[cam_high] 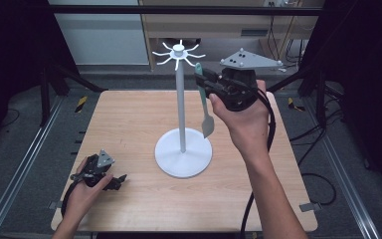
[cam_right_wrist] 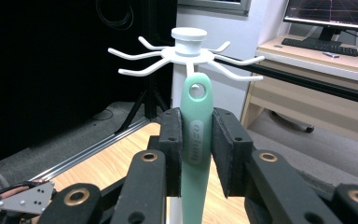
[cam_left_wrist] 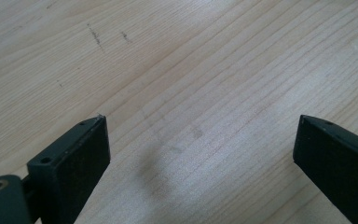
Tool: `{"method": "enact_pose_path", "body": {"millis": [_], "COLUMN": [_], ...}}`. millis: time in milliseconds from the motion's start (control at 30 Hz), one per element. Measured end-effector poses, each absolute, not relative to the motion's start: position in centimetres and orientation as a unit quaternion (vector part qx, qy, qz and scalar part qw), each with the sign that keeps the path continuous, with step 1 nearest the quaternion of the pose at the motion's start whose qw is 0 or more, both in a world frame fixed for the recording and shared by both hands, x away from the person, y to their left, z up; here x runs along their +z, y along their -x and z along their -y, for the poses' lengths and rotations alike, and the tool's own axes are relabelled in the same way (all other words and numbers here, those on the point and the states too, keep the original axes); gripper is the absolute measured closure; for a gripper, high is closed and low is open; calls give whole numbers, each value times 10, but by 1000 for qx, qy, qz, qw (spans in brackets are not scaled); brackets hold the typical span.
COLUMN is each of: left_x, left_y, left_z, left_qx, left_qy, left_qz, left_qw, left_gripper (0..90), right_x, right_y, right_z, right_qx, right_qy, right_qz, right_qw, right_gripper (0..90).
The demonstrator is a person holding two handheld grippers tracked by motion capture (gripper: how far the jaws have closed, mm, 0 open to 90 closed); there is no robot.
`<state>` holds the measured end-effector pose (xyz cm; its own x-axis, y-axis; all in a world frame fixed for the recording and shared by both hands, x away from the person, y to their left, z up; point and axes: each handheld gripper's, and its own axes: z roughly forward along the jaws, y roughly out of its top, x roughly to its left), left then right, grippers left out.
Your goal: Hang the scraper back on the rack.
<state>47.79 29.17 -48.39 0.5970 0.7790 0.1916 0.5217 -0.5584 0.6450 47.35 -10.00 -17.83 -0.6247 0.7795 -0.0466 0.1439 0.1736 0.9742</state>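
We hold the green spatula [cam_right_wrist: 196,140] clamped in our right gripper [cam_right_wrist: 196,144] just below the white rack's [cam_high: 180,99] hooks, while our left gripper [cam_left_wrist: 200,149] rests spread wide on the table [cam_left_wrist: 191,60].

Recording lab, wooden table [cam_high: 129,124] inside black curtained frame, metal floor rails [cam_high: 25,164], tripod legs [cam_right_wrist: 144,105], desk with monitor [cam_right_wrist: 328,11] and keyboard [cam_right_wrist: 319,45], loose cables [cam_high: 313,149]
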Motion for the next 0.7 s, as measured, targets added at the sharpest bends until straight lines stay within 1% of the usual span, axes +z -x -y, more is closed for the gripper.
{"method": "enact_pose_path", "body": {"millis": [700], "left_x": [-484], "left_y": [-478], "left_z": [-292], "left_qx": [235], "left_qy": [-850], "left_qz": [-383], "left_qw": [274], "left_gripper": [35], "right_x": [-181], "right_y": [-488], "right_z": [88], "right_qx": [543], "right_qy": [-330], "right_qz": [-720], "right_qw": [279], "right_gripper": [745]}}
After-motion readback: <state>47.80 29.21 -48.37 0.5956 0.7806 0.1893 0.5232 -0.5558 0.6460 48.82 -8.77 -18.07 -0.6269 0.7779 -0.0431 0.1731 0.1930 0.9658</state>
